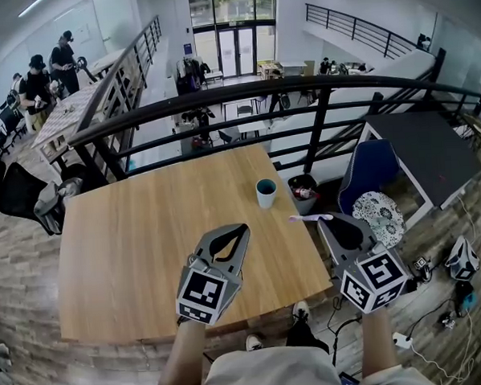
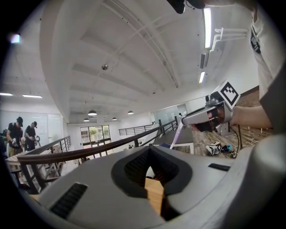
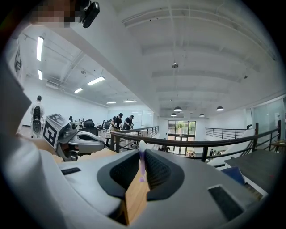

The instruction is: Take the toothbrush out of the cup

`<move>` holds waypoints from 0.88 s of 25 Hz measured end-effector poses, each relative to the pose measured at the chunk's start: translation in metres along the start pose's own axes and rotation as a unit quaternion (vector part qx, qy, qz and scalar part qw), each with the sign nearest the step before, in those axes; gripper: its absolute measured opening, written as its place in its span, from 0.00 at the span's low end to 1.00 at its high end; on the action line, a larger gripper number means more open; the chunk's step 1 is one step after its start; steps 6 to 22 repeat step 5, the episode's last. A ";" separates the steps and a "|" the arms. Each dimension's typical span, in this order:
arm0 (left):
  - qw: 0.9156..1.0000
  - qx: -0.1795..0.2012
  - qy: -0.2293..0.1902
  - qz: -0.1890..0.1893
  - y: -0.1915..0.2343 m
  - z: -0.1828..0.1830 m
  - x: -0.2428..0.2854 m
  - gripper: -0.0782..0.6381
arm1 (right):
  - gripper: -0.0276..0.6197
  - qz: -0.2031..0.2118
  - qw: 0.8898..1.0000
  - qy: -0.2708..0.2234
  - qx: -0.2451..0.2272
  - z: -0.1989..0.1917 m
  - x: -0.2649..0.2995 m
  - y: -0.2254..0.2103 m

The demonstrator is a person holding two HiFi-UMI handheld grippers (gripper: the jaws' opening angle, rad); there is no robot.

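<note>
Seemingly past the lift-out: holding the toothbrush (image 1: pixel 309 218) pinched in the barely parted right gripper (image 1: pixel 326 221), clear of the cup (image 1: pixel 266 193) on the wooden table (image 1: pixel 131 258), with the left gripper (image 1: pixel 241 228) closed on nothing; next, probably just laying it down.

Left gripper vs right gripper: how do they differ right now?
Right gripper is shut on the toothbrush, which lies crosswise to its jaws; left gripper holds nothing, jaw tips together. Left gripper hangs over the table; right gripper sits at the table's right edge. Shared: same grey build with marker cubes, both aimed away from the person, with the cup ahead between them.
</note>
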State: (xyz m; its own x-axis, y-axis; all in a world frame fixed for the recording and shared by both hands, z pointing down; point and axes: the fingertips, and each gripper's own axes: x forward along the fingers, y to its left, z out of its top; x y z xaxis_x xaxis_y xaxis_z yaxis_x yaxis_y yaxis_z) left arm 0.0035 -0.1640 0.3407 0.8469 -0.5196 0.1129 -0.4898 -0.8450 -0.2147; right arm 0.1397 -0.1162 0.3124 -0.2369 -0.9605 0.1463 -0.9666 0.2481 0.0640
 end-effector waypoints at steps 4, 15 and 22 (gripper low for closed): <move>1.000 0.000 0.002 0.000 0.005 -0.003 0.001 0.13 | 0.11 -0.001 1.000 0.002 0.001 -0.001 0.005 0.000; 1.000 0.000 0.003 0.000 0.007 -0.004 0.001 0.13 | 0.11 -0.001 1.000 0.002 0.002 -0.001 0.007 -0.001; 1.000 0.000 0.003 0.000 0.007 -0.004 0.001 0.13 | 0.11 -0.001 1.000 0.002 0.002 -0.001 0.007 -0.001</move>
